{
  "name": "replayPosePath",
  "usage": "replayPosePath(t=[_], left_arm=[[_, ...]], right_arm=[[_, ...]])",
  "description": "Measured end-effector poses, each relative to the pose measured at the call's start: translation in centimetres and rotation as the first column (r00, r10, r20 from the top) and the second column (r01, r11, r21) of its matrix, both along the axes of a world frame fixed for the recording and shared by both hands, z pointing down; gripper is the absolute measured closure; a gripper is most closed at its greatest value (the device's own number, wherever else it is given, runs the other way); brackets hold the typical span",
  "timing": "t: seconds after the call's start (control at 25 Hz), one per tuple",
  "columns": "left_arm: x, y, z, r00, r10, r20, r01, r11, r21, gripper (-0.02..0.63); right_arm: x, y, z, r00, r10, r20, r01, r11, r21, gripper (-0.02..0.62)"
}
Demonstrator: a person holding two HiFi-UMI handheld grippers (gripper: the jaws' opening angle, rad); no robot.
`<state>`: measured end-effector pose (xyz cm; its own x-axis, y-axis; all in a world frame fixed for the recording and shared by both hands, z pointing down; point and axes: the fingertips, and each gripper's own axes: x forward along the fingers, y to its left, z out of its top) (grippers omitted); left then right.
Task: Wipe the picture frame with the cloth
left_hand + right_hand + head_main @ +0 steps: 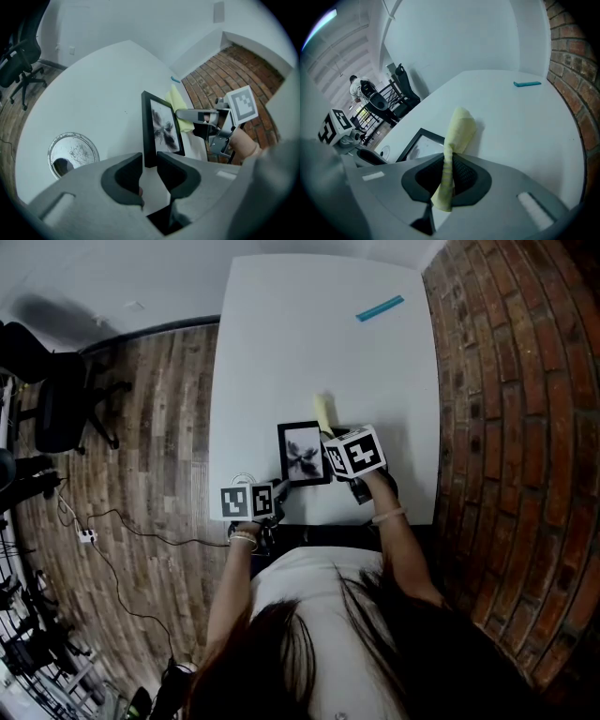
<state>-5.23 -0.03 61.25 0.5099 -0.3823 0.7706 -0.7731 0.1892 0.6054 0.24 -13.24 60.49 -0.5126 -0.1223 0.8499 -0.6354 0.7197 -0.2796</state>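
Observation:
A black picture frame (303, 454) with a dark ink print lies near the table's front edge. My left gripper (277, 489) is shut on the frame's near left edge (149, 150), the black rim sitting between its jaws (150, 161). A pale yellow cloth (458, 127) is pinched in my right gripper (449, 171); it sticks out forward over the table just past the frame's top right corner (323, 412). From the left gripper view, the cloth (179, 104) shows behind the frame with the right gripper (199, 115) over it.
A round metal disc (72, 152) is set in the white table (309, 343) left of the frame. A teal strip (380, 308) lies at the far right. A brick wall (506, 399) runs along the right side; office chairs (52, 390) stand on the wood floor.

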Motion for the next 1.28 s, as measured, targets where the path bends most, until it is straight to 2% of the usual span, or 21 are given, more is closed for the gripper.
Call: replayPosePath(t=[1.28], left_arm=[[0.1, 0.0, 0.1, 1.0, 0.006, -0.006, -0.006, 1.0, 0.01, 0.506]], right_arm=[[1.0, 2.7, 0.2, 1.0, 0.005, -0.011, -0.005, 1.0, -0.023, 0.561]])
